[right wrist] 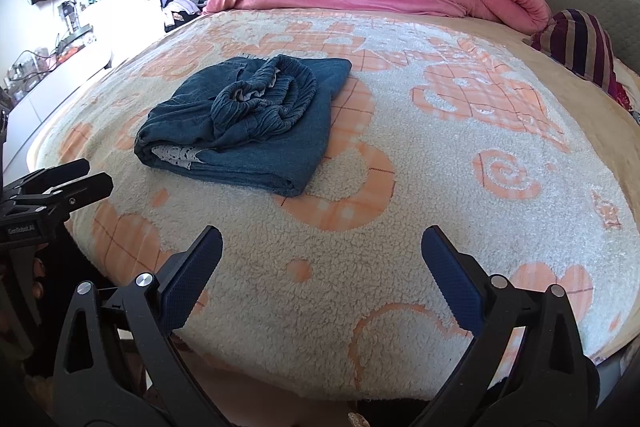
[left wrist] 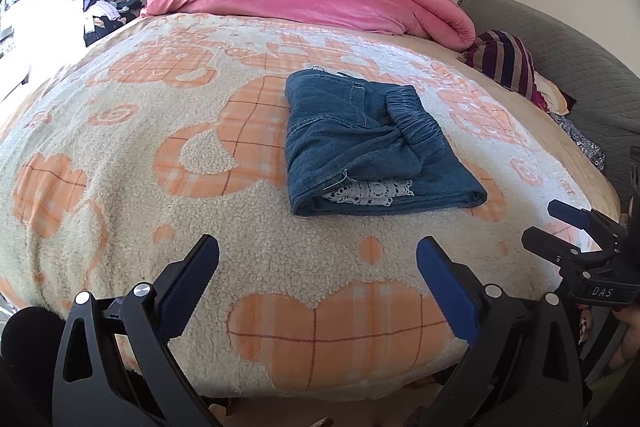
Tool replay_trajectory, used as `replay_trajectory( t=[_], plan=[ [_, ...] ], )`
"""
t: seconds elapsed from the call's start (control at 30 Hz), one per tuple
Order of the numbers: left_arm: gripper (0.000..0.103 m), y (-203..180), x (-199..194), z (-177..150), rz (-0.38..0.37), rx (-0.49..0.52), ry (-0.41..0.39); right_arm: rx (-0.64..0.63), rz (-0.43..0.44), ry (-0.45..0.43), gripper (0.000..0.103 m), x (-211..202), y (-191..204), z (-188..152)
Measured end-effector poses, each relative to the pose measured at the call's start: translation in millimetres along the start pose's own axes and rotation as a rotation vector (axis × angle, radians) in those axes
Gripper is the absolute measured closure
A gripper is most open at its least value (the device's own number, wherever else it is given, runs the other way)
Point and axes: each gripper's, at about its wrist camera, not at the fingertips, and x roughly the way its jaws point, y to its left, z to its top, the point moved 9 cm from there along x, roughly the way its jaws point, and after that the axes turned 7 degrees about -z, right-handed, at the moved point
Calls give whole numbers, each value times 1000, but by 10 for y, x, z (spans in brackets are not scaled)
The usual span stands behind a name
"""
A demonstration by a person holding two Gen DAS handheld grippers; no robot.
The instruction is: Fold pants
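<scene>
Both grippers, left (left wrist: 318, 279) and right (right wrist: 322, 269), hover with jaws spread wide and empty over the near edge of the bed (left wrist: 120, 131). Folded jeans (left wrist: 360, 143) lie on the blanket toward the bed's middle, well apart from both, elastic waistband bunched on top and white lace showing at the near fold. Rolled pink duvet (left wrist: 304, 1) lines the far edge.
</scene>
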Motion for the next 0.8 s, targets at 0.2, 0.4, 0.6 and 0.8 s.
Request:
replay_trajectory(
  t=[0.2,0.4,0.6,0.8],
  plan=[
    [4,5,-6,9,5,1,-1,1,0,-1,9,-1,2,1],
    [4,19,-7,12,13,1,0,2,-1,0,9,-1,7,-2],
    [4,21,-13,11,15,1,-1,2,-1,1,9,5,2,0],
    [4,28,-14,7,20,-1,1,3,-2,4,9,9,-1,-4]
  ],
)
